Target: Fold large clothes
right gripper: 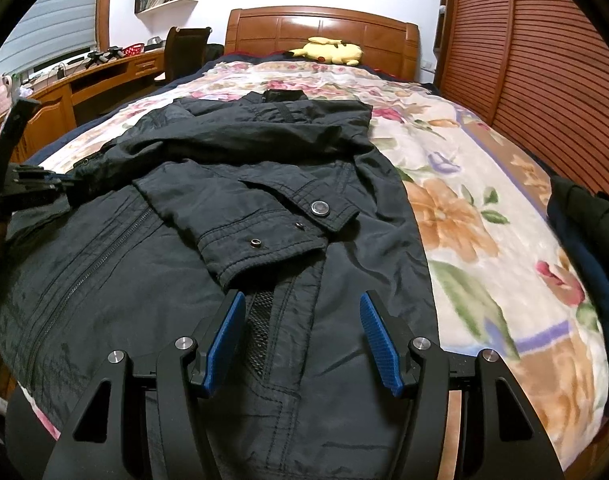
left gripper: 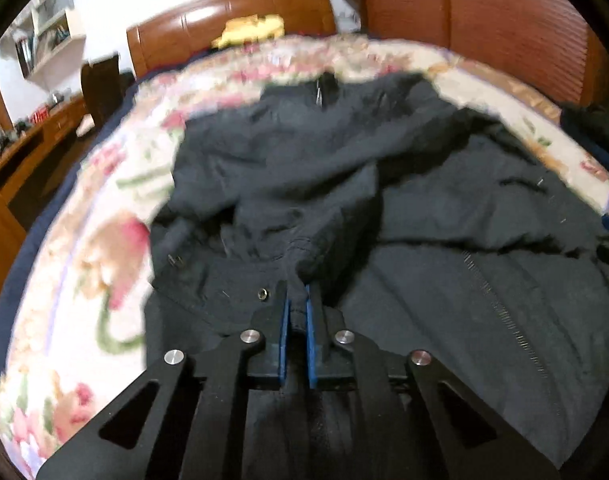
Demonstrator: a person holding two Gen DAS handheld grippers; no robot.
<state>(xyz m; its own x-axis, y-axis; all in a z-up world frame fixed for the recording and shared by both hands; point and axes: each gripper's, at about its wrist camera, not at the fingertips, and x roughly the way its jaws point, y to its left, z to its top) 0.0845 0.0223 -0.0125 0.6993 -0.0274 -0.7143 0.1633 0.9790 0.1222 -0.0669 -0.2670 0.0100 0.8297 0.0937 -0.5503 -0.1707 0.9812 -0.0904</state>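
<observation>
Black jacket (right gripper: pixel 208 240) spread on floral blanket (right gripper: pixel 484 220). Jacket fold pinched by left gripper (left gripper: pixel 298 300); right gripper (right gripper: pixel 302 312) held wide above jacket hem, nothing gripped.

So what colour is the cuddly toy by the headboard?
Yellow. The cuddly toy shows best in the right wrist view.

The jacket (right gripper: pixel 208 200) lay on the bed (right gripper: pixel 484 208), a plush toy (right gripper: pixel 328 51) behind it by the headboard (right gripper: pixel 324 26), the desk (right gripper: pixel 84 84) left.

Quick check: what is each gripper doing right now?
Left gripper: shut on a fold of the black zip-up jacket.
Right gripper: open, holding nothing, above the jacket.
</observation>
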